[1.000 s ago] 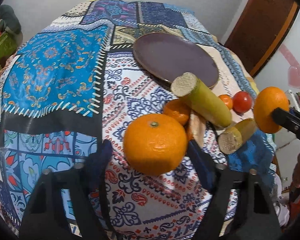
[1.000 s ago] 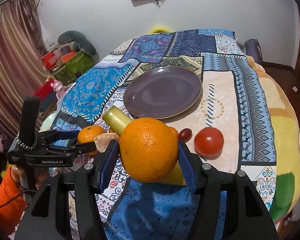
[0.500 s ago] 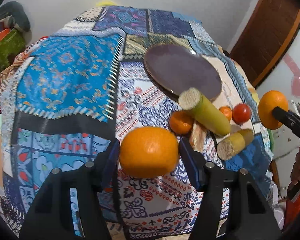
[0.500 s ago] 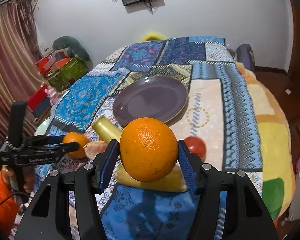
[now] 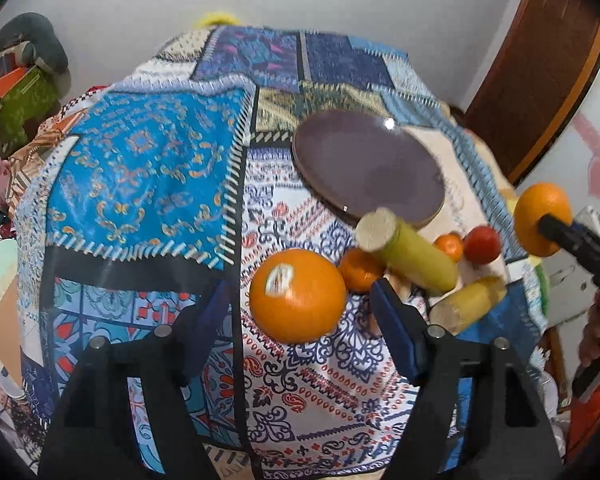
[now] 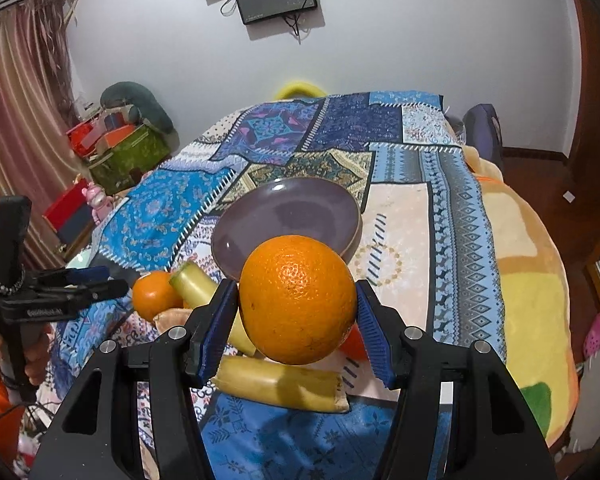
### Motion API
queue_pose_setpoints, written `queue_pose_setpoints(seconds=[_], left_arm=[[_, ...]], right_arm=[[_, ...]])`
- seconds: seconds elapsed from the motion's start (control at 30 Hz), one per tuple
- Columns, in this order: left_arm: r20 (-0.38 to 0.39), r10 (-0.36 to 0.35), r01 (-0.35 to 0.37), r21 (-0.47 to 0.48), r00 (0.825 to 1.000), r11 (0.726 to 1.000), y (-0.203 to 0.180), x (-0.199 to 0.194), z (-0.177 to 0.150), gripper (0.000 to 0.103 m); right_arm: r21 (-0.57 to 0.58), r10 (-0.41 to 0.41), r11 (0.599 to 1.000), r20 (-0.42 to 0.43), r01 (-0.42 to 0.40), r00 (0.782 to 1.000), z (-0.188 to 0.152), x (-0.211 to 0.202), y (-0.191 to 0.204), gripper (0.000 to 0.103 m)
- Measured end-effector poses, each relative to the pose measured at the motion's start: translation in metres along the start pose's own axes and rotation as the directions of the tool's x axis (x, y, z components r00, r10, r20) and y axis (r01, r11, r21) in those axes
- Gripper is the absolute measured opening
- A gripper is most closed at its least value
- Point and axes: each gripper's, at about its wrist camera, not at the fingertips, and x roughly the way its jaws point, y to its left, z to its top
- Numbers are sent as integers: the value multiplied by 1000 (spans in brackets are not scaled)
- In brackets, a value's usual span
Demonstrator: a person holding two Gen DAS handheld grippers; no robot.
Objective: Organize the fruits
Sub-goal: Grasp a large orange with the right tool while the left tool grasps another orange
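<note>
- The left gripper (image 5: 298,312) has its jaws opening; a smooth, round orange with a sticker (image 5: 298,295) sits between the blue ribbed pads, with a clear gap on both sides, so neither pad presses on it.
- The right gripper (image 6: 296,316) is clamped on a large dimpled orange (image 6: 298,299), both blue pads flat against its sides, held above the bed.
- Just beyond the left gripper's right finger lies a small mandarin (image 5: 360,270), and past it a yellow-green sugarcane piece (image 5: 410,254) with a pale fibrous cut end; a second sugarcane piece (image 5: 470,304) lies lower right.
- Further right a glossy tomato (image 5: 482,244) touches another small mandarin (image 5: 449,246), partly hidden behind the cane.
- Ahead of both grippers a round, shallow purple plate (image 5: 364,168) with a thin brown rim rests on the patchwork quilt (image 5: 140,160) covering the bed.
- In the right wrist view the held orange hides the tomato almost wholly and part of the plate's near rim.
- A pale, wrinkled thing beside the mandarin is too obscured to name.
</note>
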Motion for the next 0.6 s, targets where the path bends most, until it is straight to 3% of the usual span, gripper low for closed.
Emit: queue_pose_setpoints(seconds=[0.17,0.4,0.6], left_arm=[[-73,-25,23,-27,997,999,0,30,-1,73],[-110,-23,17,-51,994,999,7,53,-5,69],[-91,-36,30,-73,995,997,11,50,-1,68]], right_arm=[[14,1,1000,-21,-1,1000,-2,6,-7,56],[14,-9,1000,-38,9,999,-2,15,-12,56],[1,-12,1000,-45,12,999,2,24,-13,56]])
